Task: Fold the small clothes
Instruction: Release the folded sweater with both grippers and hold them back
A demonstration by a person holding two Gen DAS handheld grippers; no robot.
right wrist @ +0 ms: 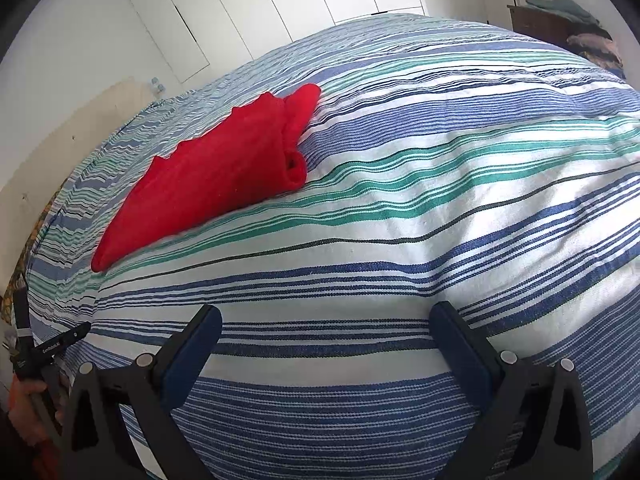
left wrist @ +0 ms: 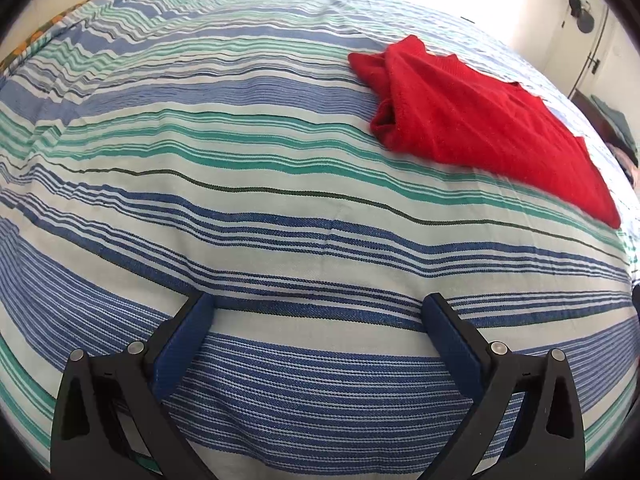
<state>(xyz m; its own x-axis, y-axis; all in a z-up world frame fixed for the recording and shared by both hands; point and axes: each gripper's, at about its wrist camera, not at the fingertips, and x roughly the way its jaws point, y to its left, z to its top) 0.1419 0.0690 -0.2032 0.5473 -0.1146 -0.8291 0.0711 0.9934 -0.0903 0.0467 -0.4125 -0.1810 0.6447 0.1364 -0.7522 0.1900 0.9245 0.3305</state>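
White cupboard doors (right wrist: 280, 4) stand behind a big bed. Over the bed lies a striped cover (left wrist: 280, 208) with blue, green and white bands and some thin dark lines. It has soft wrinkles, most of all near its far left edge in the left wrist view.

On the cover rests a red piece of clothing (left wrist: 472, 120). It is folded into a long shape, with one end bunched up in a small roll. In the left wrist view it lies far off to the right. In the right wrist view the same red cloth (right wrist: 212, 176) lies far off to the left. Nothing touches it.

The left gripper (left wrist: 318, 308) hangs over the near part of the cover. Its jaws are spread wide, and only striped cloth shows between them. The right gripper (right wrist: 326, 318) hangs over the near part too, jaws spread wide, with nothing held. Both are well apart from the red clothing.

At the far right of the room is a dark wooden shelf (right wrist: 540, 24) with folded cloths on top. At the near left edge of the right wrist view, a hand (right wrist: 30, 404) holds a black handle.
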